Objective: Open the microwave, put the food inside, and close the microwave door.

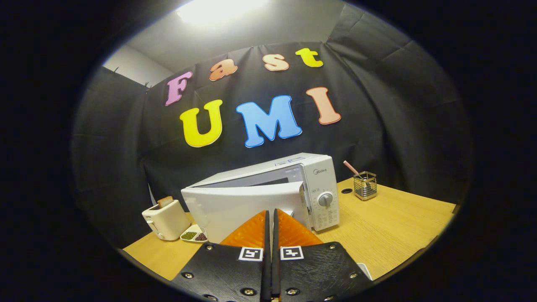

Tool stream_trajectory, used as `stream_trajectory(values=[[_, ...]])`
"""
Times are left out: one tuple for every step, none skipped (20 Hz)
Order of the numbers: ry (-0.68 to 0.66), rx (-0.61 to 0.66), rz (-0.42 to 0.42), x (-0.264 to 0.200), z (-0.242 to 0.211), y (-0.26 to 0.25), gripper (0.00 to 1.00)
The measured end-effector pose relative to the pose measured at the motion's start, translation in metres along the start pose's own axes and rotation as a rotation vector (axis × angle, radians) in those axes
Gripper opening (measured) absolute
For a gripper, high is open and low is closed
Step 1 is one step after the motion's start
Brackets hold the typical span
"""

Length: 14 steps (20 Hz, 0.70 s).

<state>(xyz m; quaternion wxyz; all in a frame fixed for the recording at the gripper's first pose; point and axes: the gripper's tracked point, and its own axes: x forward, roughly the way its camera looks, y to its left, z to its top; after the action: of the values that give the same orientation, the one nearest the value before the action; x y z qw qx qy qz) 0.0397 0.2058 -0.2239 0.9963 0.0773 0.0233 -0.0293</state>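
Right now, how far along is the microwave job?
The microwave door is ajar, so opening has begun or closing is under way. The gripper has its fingers pressed together, holding nothing, just before the door. I can't see food inside. The door remains unlatched.

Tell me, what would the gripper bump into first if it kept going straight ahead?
Probably the microwave door. The gripper, its fingers shut with nothing between them, points at that partly open door just ahead, though depth is hard to judge.

Gripper (271,216): two wedge-shaped fingers (251,235) with ribbed faces, pressed together, just a thin slit between them. Each is mounted on a dark textured plate (226,272) held by silver screws (248,291). One square black-and-white marker (251,253) per plate, beside the slit.
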Motion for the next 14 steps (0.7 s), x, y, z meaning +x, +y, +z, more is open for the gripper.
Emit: stream_trajectory(values=[[0.013,0.001,-0.005,0.005,-0.002,-0.004,0.01],[0.025,-0.002,-0.006,0.011,-0.003,-0.008,0.01],[0.034,-0.009,-0.004,0.016,-0.004,-0.01,0.01],[0.033,-0.014,-0.003,0.022,-0.003,-0.013,0.01],[0.029,-0.019,-0.001,0.028,0.0,-0.014,0.01],[0.023,-0.027,0.001,0.033,0.003,-0.015,0.01],[0.02,-0.036,0.0,0.04,0.005,-0.017,0.01],[0.018,-0.041,-0.003,0.045,0.008,-0.018,0.01],[0.011,-0.046,-0.005,0.051,0.011,-0.019,0.01],[0.006,-0.052,-0.007,0.057,0.014,-0.02,0.01],[0.0,-0.056,-0.006,0.061,0.017,-0.021,0.01],[-0.006,-0.058,-0.008,0.065,0.02,-0.022,0.01],[-0.008,-0.059,-0.007,0.069,0.022,-0.022,0.01],[-0.012,-0.052,-0.006,0.073,0.023,-0.022,0.01]])
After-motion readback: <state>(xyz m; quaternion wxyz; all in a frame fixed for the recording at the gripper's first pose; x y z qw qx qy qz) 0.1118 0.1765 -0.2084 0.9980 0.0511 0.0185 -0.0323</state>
